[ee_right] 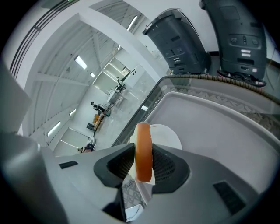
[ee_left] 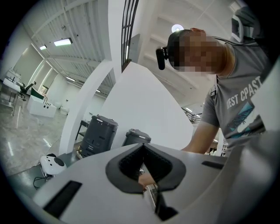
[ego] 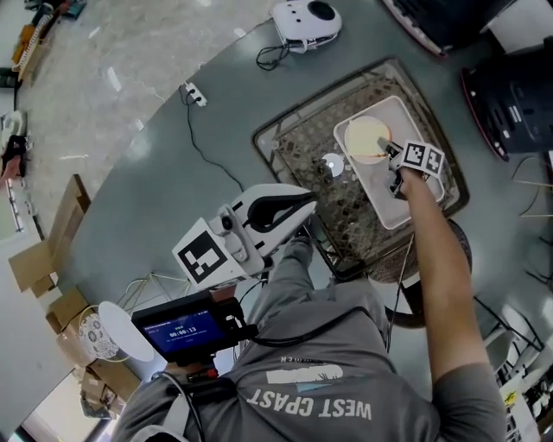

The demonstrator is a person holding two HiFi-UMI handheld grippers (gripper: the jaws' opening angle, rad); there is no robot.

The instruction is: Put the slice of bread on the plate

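Observation:
The slice of bread (ee_right: 143,146), with an orange-brown crust, stands on edge between the pads of my right gripper (ee_right: 143,154), which is shut on it. In the head view the same gripper (ego: 390,155) tilts down and holds the bread (ego: 378,153) just over the near edge of the round white plate (ego: 363,131). The plate (ee_right: 168,133) lies on a pale tray (ee_right: 218,131) right behind the slice. My left gripper (ego: 309,200) is held level near the person's body, away from the tray. Its jaws meet at the tips (ee_left: 142,148) with nothing between them.
The tray (ego: 406,211) rests in a wicker basket (ego: 298,142) on the grey round table, with a small shiny object (ego: 333,162) beside it. A white device (ego: 307,17) with a cable sits at the far edge. Dark appliances (ego: 510,95) stand to the right.

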